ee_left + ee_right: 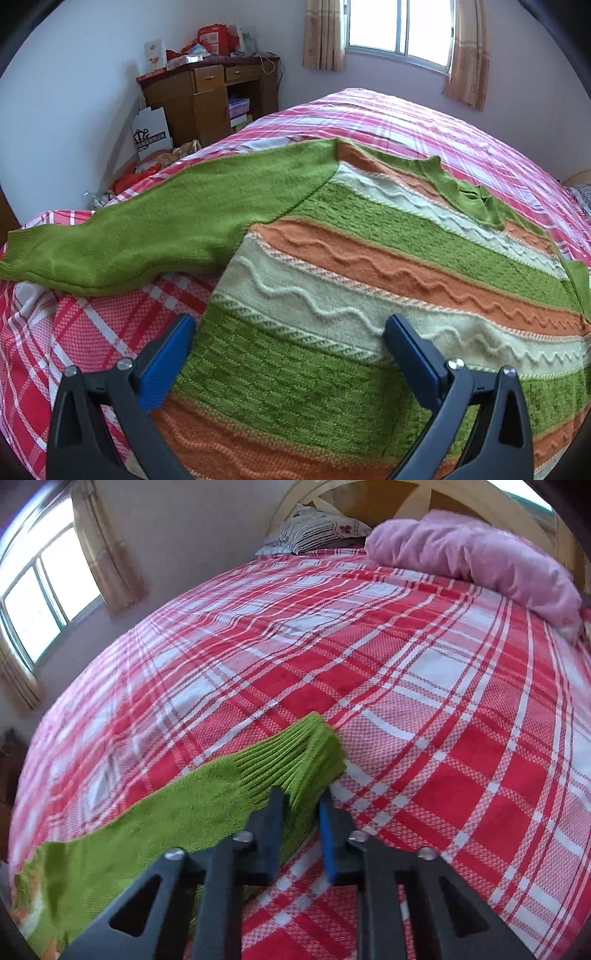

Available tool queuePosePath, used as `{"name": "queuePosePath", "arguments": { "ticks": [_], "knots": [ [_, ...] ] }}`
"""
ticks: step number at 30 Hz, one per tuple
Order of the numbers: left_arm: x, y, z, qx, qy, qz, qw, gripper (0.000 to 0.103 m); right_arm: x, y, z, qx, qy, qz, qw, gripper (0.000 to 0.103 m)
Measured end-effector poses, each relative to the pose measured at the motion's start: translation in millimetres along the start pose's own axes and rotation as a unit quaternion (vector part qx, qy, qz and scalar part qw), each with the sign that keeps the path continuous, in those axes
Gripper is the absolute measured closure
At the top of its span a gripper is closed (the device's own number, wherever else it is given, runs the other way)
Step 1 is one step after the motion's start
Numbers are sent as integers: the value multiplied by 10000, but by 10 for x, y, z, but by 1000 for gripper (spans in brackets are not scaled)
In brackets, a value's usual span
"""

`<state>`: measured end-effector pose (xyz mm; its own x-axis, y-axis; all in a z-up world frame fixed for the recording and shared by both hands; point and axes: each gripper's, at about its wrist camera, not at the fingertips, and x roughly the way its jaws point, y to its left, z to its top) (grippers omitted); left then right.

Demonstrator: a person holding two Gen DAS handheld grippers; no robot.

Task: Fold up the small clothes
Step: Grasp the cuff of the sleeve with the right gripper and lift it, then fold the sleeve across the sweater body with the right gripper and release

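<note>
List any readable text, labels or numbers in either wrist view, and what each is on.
None can be read.
White bag beside the wooden desk: dark crown logo with lettering, too small to read.
Red boxes on the desk: print blurred.
Sweater and plaid bedspread: no text.

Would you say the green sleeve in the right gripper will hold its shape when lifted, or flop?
Probably flop: the sleeve is soft knit and already sags from the cuff pinched in the right gripper. It likely drags the sweater body along, being attached. The ribbed cuff looks grippy, so slipping seems unlikely.
</note>
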<state>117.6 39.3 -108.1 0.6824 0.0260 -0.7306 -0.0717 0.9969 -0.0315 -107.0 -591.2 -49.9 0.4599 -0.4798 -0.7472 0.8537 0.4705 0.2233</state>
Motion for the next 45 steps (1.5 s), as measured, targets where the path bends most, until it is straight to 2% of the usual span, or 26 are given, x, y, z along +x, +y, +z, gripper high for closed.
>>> {"name": "queuePosePath", "arguments": {
  "ticks": [2,4,7,10,15,20,23,24,30,34,39,41,42,43,45],
  "knots": [
    [3,20,0,-21,-7,-50,10000,0,-102,-88,36,285,7,365,9989,95],
    [7,29,5,-29,-20,-85,10000,0,-254,-14,72,257,-152,586,9978,95],
    [1,35,1,-24,-56,-125,9999,0,-614,279,85,-16,-376,1024,9940,95],
    [-2,40,1,-25,-79,-177,9998,0,-1054,734,26,-405,-599,1532,9855,95],
    [-15,52,-14,-21,-120,-221,9997,0,-1679,1701,-339,-1141,-594,2560,9581,95],
    [-34,78,-40,-17,-170,-295,9994,0,-2018,2827,-1036,-1900,-180,3548,9152,95],
    [-51,107,-51,-27,-226,-406,9989,0,-1979,3462,-1511,-2214,176,3886,8942,95],
    [-60,121,-54,-60,-251,-459,9986,0,-1917,3704,-1702,-2300,393,4054,8839,95],
    [-92,227,-64,-321,-416,-849,9950,0,-1523,4529,-2475,-2774,1302,4512,8382,95],
    [-88,201,-64,-289,-436,-817,9953,0,-1242,4716,-2801,-2890,1769,4645,8182,95],
    [-95,226,-76,-319,-462,-863,9947,0,-1051,4781,-3033,-3029,2141,5027,7808,92],
    [-100,224,-83,-309,-468,-852,9948,0,-957,4825,-3115,-3036,2421,5045,7711,92],
    [-100,227,-84,-309,-464,-853,9948,0,-917,4843,-3149,-3048,2580,5028,7666,83],
    [-100,225,-84,-302,-463,-845,9949,0,-862,4880,-3190,-3010,2871,5054,7560,78],
    [-103,224,-84,-293,-465,-833,9950,0,-835,4869,-3203,-2776,3201,5280,7360,60]
  ]
}}
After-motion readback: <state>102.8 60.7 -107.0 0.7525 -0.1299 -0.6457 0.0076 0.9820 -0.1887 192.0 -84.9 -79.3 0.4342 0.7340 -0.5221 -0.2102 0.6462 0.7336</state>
